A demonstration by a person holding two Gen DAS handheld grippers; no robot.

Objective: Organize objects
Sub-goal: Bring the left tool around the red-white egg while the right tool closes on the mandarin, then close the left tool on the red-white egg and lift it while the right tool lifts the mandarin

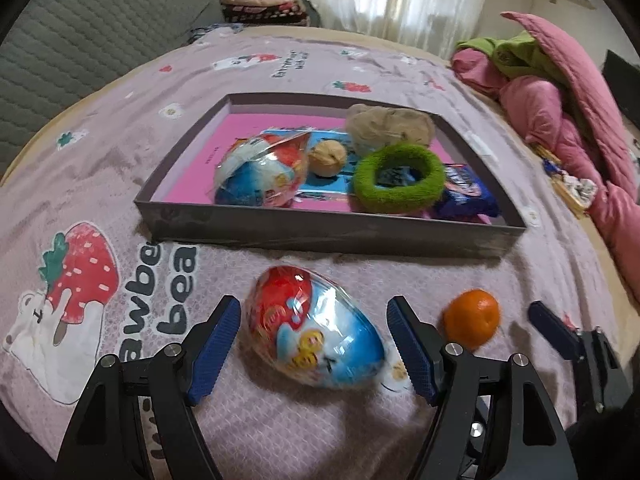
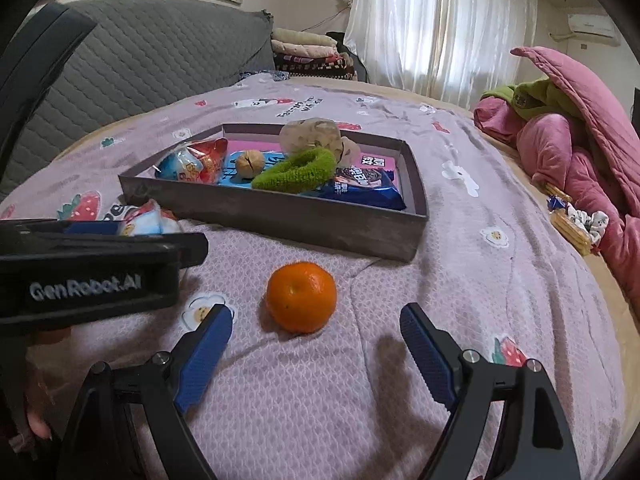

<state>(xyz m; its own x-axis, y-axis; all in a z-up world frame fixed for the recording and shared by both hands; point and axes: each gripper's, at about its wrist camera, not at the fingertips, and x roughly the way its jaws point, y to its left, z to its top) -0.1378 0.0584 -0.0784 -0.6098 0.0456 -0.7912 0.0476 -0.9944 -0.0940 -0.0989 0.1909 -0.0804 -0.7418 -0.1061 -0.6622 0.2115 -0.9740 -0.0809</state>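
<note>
Wrapped toy egg (image 1: 316, 330) on the bedspread before the tray (image 1: 320, 232), between wide left gripper (image 1: 314, 342) pads: close across its narrow middle; tangerine (image 2: 301, 297) ahead of wide, empty right gripper (image 2: 316, 350): centre first.

"GenRobot.AI" on left hand-held gripper (image 2: 192, 250) body; "awbe / bea" on blanket (image 1: 168, 292).

Both wrist views look down, seemingly close, sharing tray (image 1: 320, 236).
</note>
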